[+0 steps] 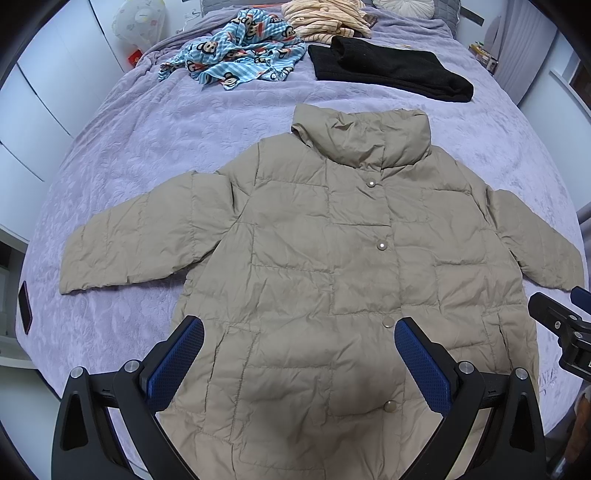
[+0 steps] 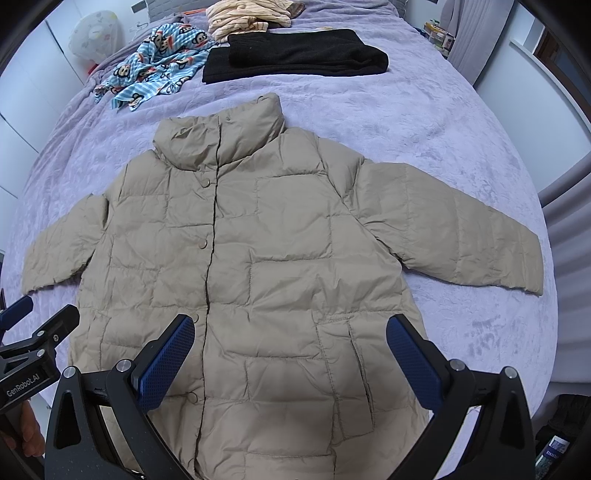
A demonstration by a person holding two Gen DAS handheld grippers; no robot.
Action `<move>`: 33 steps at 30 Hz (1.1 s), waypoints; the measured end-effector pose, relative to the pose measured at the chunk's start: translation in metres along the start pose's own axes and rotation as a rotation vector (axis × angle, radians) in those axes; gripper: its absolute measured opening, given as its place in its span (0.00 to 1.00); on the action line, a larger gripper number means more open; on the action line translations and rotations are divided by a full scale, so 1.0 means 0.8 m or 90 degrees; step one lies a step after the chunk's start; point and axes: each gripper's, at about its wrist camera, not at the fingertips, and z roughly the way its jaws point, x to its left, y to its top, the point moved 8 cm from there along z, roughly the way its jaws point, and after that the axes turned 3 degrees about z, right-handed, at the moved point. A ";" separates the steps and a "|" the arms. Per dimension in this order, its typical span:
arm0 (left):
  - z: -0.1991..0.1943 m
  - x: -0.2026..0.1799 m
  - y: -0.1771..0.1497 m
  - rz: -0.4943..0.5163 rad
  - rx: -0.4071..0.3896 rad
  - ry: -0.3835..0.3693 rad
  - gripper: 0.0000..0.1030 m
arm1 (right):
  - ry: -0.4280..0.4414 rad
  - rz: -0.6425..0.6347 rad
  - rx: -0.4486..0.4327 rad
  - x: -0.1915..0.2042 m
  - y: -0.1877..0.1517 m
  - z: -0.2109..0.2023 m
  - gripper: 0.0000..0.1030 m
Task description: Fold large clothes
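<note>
A beige quilted puffer jacket [image 1: 314, 258] lies flat and face up on the purple bed cover, snaps closed, collar at the far end, both sleeves spread out. It also shows in the right wrist view [image 2: 266, 258]. My left gripper [image 1: 299, 332] is open and empty, above the jacket's lower front near the snap placket. My right gripper [image 2: 290, 332] is open and empty, above the jacket's lower right side near a pocket. The right gripper's side shows in the left wrist view [image 1: 561, 321], and the left gripper's side in the right wrist view [image 2: 37, 332].
On the purple bed cover [image 1: 147, 147], beyond the jacket, lie a folded black garment [image 1: 388, 70], a crumpled blue monkey-print cloth [image 1: 236, 48] and a cream striped garment [image 1: 325, 18]. A dark phone [image 1: 25, 306] lies at the bed's left edge. White cabinets stand on the left.
</note>
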 end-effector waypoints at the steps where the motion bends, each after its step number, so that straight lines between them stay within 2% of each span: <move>1: -0.001 0.000 0.000 0.000 0.000 0.000 1.00 | 0.000 0.000 0.000 0.000 0.000 0.000 1.00; 23: 0.004 0.004 -0.003 -0.016 0.010 -0.008 1.00 | -0.001 -0.004 0.002 0.003 0.000 0.000 1.00; 27: 0.012 0.016 -0.010 -0.042 0.030 -0.044 1.00 | 0.008 0.003 0.009 0.008 -0.005 0.002 1.00; 33: 0.026 0.069 -0.018 -0.114 0.018 -0.098 1.00 | 0.058 0.041 0.021 0.019 -0.015 0.012 1.00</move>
